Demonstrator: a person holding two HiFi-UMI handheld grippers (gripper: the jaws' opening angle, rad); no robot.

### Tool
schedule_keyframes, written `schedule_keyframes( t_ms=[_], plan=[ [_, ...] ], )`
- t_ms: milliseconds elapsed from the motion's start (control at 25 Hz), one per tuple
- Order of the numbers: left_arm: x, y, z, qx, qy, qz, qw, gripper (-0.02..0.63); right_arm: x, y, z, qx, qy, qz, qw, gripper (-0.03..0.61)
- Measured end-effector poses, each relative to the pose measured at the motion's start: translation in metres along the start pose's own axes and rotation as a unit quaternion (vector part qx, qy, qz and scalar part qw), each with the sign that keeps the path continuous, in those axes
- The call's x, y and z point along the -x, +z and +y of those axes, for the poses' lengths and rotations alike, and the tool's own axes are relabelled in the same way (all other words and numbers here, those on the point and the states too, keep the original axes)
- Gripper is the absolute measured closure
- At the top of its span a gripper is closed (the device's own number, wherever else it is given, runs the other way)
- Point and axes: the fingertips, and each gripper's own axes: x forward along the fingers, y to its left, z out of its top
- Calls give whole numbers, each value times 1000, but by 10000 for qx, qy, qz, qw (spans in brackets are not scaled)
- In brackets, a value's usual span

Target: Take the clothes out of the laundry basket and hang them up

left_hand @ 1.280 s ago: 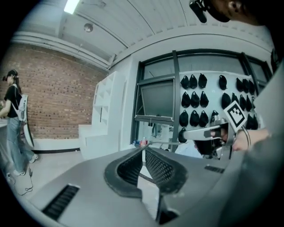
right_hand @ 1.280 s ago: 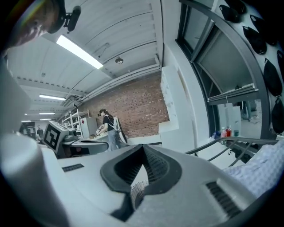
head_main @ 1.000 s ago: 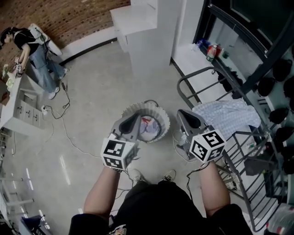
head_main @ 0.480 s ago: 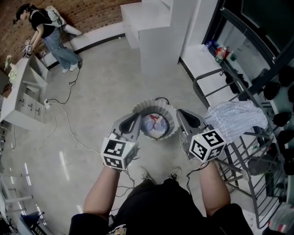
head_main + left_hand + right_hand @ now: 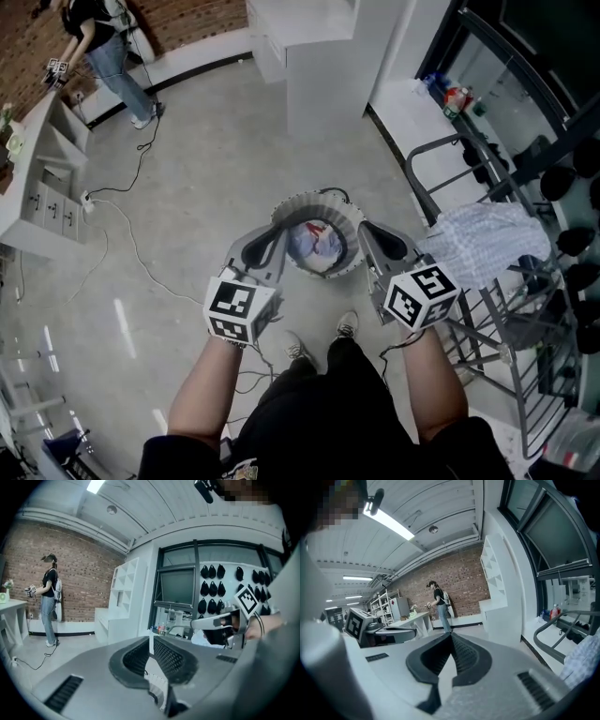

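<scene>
Sitting on the concrete floor [image 5: 206,159], just ahead of the person's shoes [image 5: 347,325]: one round laundry basket [image 5: 292,208] with a pleated rim, holding bundled clothes [image 5: 314,246], pale with a red patch. Left gripper [image 5: 277,234], at the basket's left rim in the head view: jaws pressed together, nothing between them. Right gripper [image 5: 367,232], at the right rim: jaws likewise together, empty. To the right: metal drying rack [image 5: 433,155], one blue-checked garment [image 5: 487,244] draped over it. Beyond: white shelving unit [image 5: 323,47]; floor cable [image 5: 122,239]; white desk [image 5: 33,183]; second person [image 5: 108,52] near the brick wall [image 5: 187,19].
</scene>
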Motion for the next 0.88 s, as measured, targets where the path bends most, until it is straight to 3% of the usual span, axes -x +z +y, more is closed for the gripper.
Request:
schedule_keyframes(
  t_ms=[400,680,800,880],
  plan=[
    [-49,-25,8,203,132,392,9989,603,-44,-9,-38,-136,328,129,9993,571],
    [-105,-30,16,298,362,608,9970,600,-84,-5,-88,-256,617,142,9977,569],
    [-128,-37,19,383,441,712,9958,553,-101,-7,-108,-284,696,210,9970,567],
    [-144,-43,22,400,490,792,9948,506,-112,-11,-119,-292,770,289,9962,482]
  ],
)
